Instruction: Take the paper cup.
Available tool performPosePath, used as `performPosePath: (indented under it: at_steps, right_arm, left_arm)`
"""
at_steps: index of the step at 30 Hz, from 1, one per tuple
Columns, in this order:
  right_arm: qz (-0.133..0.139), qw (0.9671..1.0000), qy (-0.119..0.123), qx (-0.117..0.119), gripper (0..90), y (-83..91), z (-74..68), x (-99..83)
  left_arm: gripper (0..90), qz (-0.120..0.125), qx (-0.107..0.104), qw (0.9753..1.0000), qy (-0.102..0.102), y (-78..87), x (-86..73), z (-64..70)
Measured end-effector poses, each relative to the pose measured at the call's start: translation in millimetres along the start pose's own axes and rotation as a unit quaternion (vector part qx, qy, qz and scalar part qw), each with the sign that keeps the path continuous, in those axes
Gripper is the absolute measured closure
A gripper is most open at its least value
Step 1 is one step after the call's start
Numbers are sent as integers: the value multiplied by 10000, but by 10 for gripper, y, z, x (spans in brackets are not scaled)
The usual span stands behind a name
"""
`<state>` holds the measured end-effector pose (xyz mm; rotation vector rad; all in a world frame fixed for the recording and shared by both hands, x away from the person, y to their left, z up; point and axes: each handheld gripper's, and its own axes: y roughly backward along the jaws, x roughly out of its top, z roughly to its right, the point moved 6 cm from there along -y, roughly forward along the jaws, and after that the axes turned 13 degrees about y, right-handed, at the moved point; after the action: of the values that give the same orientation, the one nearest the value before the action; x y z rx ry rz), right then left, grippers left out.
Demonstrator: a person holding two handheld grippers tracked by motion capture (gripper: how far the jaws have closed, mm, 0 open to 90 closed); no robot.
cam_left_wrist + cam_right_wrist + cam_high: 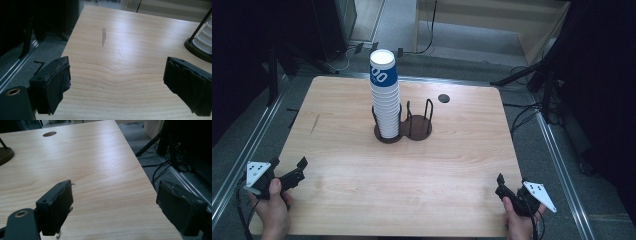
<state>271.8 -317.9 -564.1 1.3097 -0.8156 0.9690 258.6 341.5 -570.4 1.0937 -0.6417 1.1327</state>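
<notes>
I have both tools parked at the near corners of the pale wooden counter (362, 200): the left hand-held gripper (291, 172) and the right hand-held gripper (502, 186) each stand with jaws wide apart, gripping nothing, bare wood between them in both gripper views.

The thing I take to be my work is the tall stack of nested white paper cups with a blue printed top cup (384, 97). It stands upright in the left ring of a dark two-ring wire cup holder (404, 129), toward the far middle of the counter and well apart from both grippers. The right ring is empty.

My worry is the height of that stack. It rises far above the holder's short wire posts, so I judge a sideways nudge near the top could tip it over. Nested cups also tend to cling; pulling the top one may lift several, and squeezing hard could crush the thin rim.

The cups look light, ribbed where the rims overlap, with large white numerals on the blue band.
</notes>
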Motion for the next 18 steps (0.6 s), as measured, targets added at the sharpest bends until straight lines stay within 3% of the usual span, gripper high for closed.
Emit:
performPosePath:
  at_steps: [9,14,15,16,18]
  right_arm:
    - [104,9998,158,81,141,32,-182,156]
    - [242,9990,146,347,141,15,-453,406]
    - [242,9990,146,347,141,15,-453,406]
    - [305,9983,259,429,141,0,-566,503]
    - [325,9981,275,444,141,-7,-604,536]
  left_arm:
    - [82,-32,11,9998,-192,-9,-26,44]
    - [82,-39,-20,9997,-235,-19,-29,54]
    - [82,-56,-26,9997,-250,-22,-30,56]
    - [82,-63,-20,9997,-256,-30,-31,59]
    - [82,-79,-16,9996,-266,-32,-32,61]
